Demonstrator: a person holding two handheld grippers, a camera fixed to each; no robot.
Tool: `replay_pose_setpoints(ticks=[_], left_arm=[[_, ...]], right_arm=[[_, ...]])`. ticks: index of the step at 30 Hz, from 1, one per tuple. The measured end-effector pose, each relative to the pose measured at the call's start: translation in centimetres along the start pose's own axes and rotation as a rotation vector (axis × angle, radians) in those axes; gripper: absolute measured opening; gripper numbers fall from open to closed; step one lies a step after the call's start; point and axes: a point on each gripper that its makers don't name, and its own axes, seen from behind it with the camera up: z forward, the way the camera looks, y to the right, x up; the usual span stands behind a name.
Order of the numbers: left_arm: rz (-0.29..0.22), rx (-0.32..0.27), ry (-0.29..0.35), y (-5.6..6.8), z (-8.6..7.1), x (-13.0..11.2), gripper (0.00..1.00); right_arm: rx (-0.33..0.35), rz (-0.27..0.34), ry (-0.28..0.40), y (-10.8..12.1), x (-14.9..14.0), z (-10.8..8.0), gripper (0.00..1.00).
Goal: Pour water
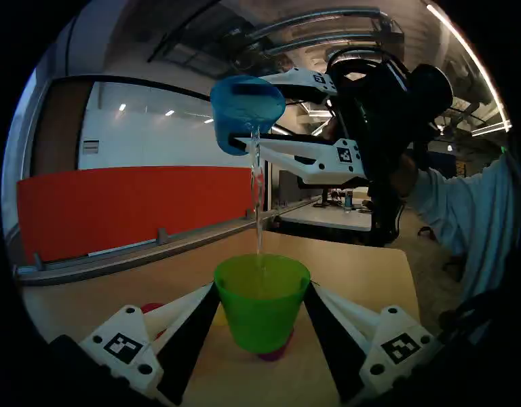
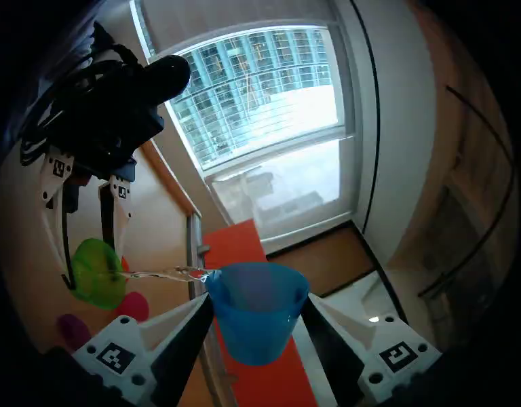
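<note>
Lying sideways, blue cup [image 1: 245, 112] pours into green cup [image 1: 262, 305].

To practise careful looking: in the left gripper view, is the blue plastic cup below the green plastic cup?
No, the blue plastic cup tips above the green plastic cup, pouring water.

One blue cup [image 1: 245, 115], one green cup [image 1: 262, 308], both translucent. Far panel [image 1: 125, 203] orange-red, table [image 1: 355, 271] pale wood. Left gripper [image 1: 260, 292] white, black-lined, with black-and-white square markers.
</note>
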Motion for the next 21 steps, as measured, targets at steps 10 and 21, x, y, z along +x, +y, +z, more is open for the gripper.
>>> replay_pose_setpoints(ticks=[10,21], left_arm=[[-0.006,0.001,0.003,-0.18,0.04,0.07,0.86],[-0.014,0.005,0.008,-0.27,0.01,0.32,0.86]], right_arm=[[-0.013,-0.043,-0.005,0.68,-0.09,0.17,0.89],[-0.016,-0.095,-0.012,1.01,-0.17,0.35,0.89]])
